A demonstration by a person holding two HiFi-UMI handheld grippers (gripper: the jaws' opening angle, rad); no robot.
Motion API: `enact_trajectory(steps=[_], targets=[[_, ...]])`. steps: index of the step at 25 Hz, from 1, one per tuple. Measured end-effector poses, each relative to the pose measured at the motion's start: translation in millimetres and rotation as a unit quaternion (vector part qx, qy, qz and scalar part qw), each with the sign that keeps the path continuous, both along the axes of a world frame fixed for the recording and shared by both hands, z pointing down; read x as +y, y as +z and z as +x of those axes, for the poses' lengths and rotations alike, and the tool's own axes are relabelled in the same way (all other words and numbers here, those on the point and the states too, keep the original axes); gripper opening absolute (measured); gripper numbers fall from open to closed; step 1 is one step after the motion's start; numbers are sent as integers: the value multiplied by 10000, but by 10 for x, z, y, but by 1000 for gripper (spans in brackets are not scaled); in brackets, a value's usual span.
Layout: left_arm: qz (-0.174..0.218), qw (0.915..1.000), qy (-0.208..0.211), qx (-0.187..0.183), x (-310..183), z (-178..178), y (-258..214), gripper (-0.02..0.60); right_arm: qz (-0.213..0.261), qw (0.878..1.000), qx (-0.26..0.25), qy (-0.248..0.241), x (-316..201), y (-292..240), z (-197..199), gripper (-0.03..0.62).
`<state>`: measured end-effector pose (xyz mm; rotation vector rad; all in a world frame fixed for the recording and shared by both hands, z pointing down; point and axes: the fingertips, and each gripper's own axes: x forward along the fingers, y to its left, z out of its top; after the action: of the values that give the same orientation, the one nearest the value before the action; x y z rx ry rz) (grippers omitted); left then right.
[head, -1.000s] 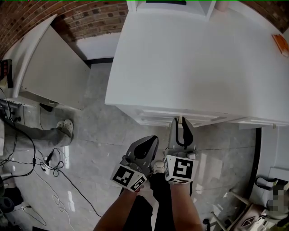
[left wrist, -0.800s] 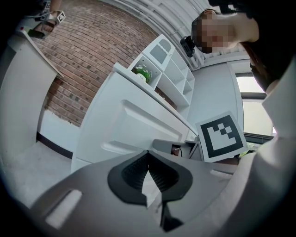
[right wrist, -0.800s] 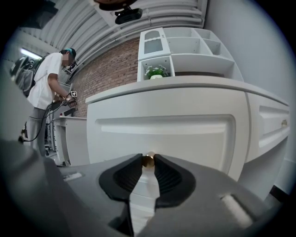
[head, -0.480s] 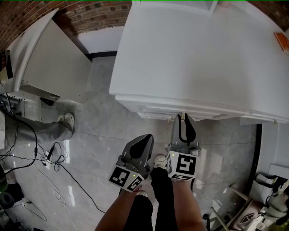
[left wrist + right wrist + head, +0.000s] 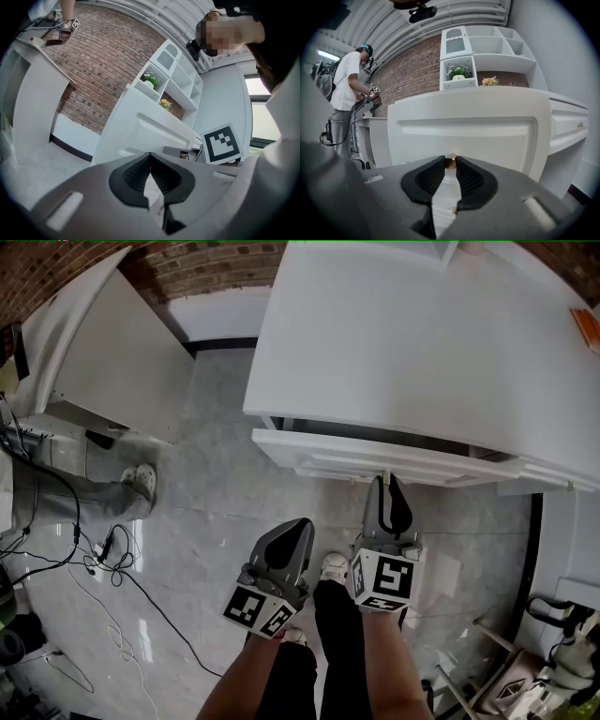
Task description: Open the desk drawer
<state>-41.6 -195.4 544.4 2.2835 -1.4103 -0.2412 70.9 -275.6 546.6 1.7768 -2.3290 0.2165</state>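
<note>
The white desk point(image 5: 422, 343) has a drawer point(image 5: 394, 463) under its near edge, slid partly out with a dark gap behind its front. My right gripper point(image 5: 384, 480) points at the drawer front point(image 5: 464, 126). Its jaws are closing, and their tips pinch the small brass knob point(image 5: 450, 162). My left gripper point(image 5: 300, 527) hangs over the floor to the left of the right one, away from the desk. Its jaws are shut with nothing between them point(image 5: 150, 154), and it looks toward the desk corner point(image 5: 140, 136).
A second white desk point(image 5: 103, 352) stands at the left, with cables point(image 5: 66, 559) and a person's shoe point(image 5: 141, 479) on the grey floor. An orange object point(image 5: 586, 329) lies at the desk's far right. A shelf unit point(image 5: 487, 51) rises behind the desk.
The drawer has slid out of the desk toward me, and a dark gap has opened behind its front. Both grippers have drawn back toward me.
</note>
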Motion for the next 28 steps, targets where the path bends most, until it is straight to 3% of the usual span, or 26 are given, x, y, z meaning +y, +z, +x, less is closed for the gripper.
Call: enact_trajectory(steps=[28], targets=[[71, 9998, 158, -72, 627, -10, -76, 3, -50, 9999, 77, 89, 677, 12, 47, 72]])
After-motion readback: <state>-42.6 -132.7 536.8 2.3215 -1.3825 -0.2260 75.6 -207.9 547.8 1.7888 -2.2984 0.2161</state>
